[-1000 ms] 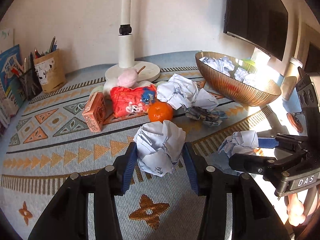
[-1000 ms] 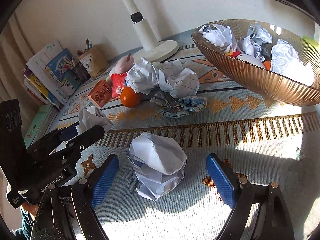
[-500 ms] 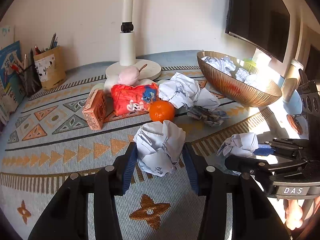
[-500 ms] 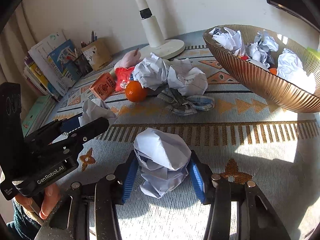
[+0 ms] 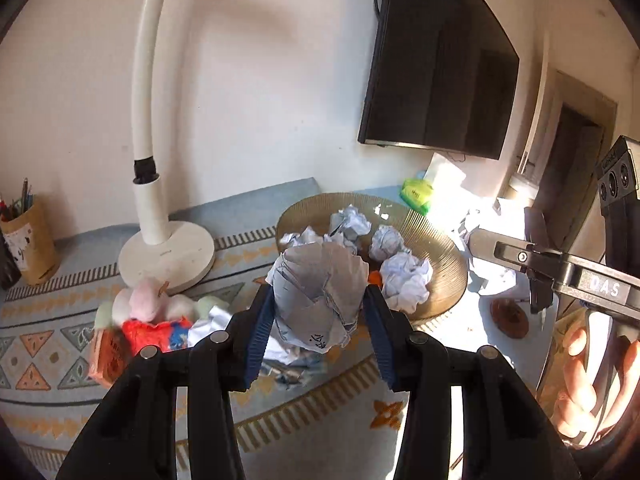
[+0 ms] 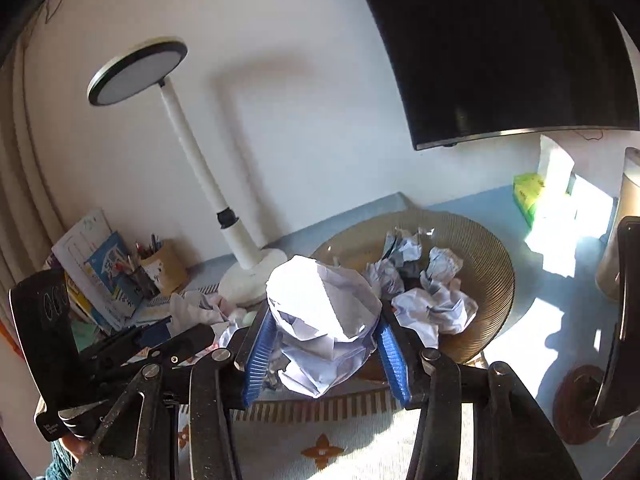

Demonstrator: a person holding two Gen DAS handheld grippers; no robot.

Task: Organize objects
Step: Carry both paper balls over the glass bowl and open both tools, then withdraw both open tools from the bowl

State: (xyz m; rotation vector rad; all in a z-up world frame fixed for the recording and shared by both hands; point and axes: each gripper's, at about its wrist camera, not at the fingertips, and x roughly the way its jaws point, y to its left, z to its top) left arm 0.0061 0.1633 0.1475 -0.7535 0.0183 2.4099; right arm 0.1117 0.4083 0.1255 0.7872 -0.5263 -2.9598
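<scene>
My left gripper (image 5: 318, 308) is shut on a crumpled paper ball (image 5: 320, 296) held up in the air, and its jaws are closing a little tighter on it. The ball hangs in front of the ribbed golden bowl (image 5: 452, 248), which holds several paper balls. My right gripper (image 6: 324, 328) is shut on another crumpled paper ball (image 6: 320, 300), also lifted, at the near rim of the same bowl (image 6: 492, 248). In the right wrist view the left gripper (image 6: 140, 340) shows at the lower left. A hand (image 5: 580, 372) holds the right gripper's handle.
A white lamp base (image 5: 168, 256) stands behind plush toys (image 5: 144, 300), a red packet (image 5: 156, 332) and an orange box (image 5: 108, 356). More crumpled paper lies under the left gripper. A pencil holder (image 5: 28, 248) and books (image 6: 100, 264) are at the left, a dark screen (image 5: 436, 80) on the wall.
The right gripper closed on its paper ball. Both grippers then rose off the patterned cloth with their balls and came toward the bowl, which now shows from above.
</scene>
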